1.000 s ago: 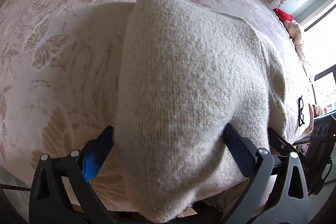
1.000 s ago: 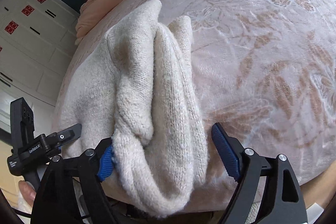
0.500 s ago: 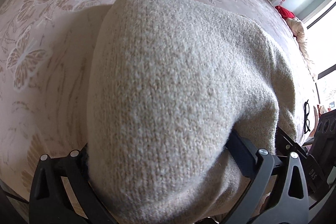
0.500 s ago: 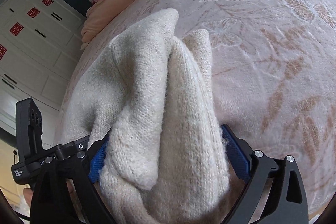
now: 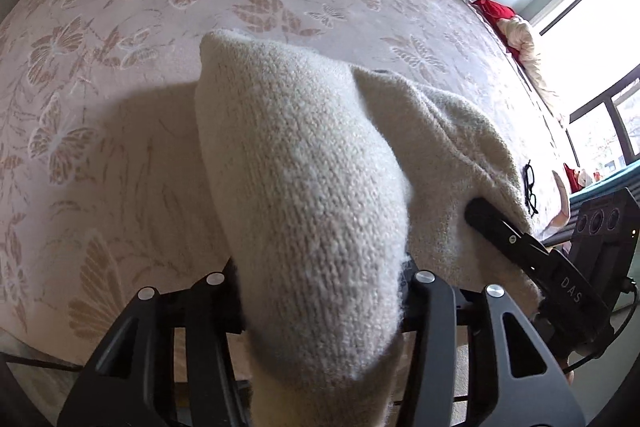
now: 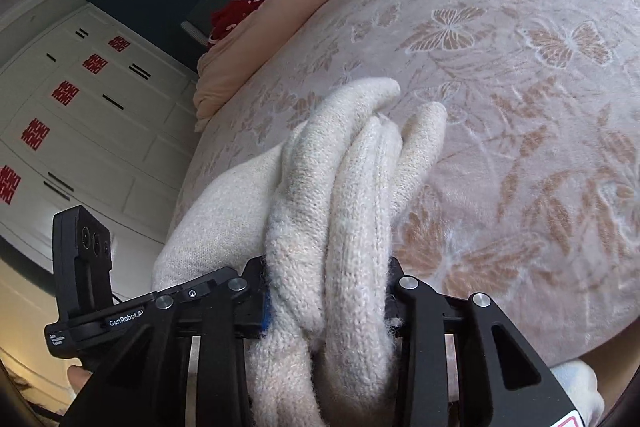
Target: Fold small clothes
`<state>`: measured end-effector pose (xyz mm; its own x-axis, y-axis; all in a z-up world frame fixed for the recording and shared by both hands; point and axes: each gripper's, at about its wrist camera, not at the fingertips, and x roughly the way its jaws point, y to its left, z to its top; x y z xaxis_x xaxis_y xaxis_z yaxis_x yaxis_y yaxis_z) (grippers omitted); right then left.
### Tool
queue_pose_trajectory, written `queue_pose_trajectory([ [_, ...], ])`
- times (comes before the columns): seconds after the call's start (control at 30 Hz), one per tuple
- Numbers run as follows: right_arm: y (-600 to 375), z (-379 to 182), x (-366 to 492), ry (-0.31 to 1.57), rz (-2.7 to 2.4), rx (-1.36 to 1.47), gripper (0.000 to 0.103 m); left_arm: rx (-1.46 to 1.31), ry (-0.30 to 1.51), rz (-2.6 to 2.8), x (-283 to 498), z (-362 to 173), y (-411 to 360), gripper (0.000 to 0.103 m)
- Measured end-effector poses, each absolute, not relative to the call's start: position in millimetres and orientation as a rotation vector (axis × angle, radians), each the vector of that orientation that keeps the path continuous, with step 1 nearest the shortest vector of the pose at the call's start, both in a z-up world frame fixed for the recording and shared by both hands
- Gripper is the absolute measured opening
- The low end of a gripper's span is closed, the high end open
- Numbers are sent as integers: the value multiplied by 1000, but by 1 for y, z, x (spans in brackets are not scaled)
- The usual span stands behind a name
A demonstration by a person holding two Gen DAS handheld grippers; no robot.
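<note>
where bedspread (image 5: 120, 27) lies bare, both grippers pinch sweater (image 5: 312, 187).

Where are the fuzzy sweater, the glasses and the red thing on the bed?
sweater (image 5: 312, 187): left wrist view, on the bunched knit between the closed fingers.
glasses (image 5: 530, 189): left wrist view, on the black frame.
red thing (image 6: 234, 17): right wrist view, on its crumpled middle.

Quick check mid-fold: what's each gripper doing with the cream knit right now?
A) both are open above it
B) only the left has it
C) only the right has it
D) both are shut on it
D: the left gripper pinches a bunched fold of the cream knit, and the right gripper is clamped on gathered folds of it too.
</note>
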<state>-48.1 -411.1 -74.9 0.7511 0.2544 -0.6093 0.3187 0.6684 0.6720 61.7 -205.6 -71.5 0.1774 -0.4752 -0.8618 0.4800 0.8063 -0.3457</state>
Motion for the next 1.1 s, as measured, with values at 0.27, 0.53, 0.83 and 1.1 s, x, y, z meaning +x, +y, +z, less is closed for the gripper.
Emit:
queue_pose_trajectory([
  [0.27, -395, -11, -129, 634, -90, 802, 34, 50, 1116, -787, -2, -15, -209, 47],
  [0.53, -368, 75, -184, 476, -108, 676, 34, 46, 946, -895, -52, 66, -193, 47],
  [0.83, -324, 200, -212, 194, -77, 465, 34, -42, 622, -965, -87, 185, -147, 48],
  [1.1, -272, 279, -198, -21, 54, 314, 35, -92, 322, -926, -95, 263, -76, 51],
])
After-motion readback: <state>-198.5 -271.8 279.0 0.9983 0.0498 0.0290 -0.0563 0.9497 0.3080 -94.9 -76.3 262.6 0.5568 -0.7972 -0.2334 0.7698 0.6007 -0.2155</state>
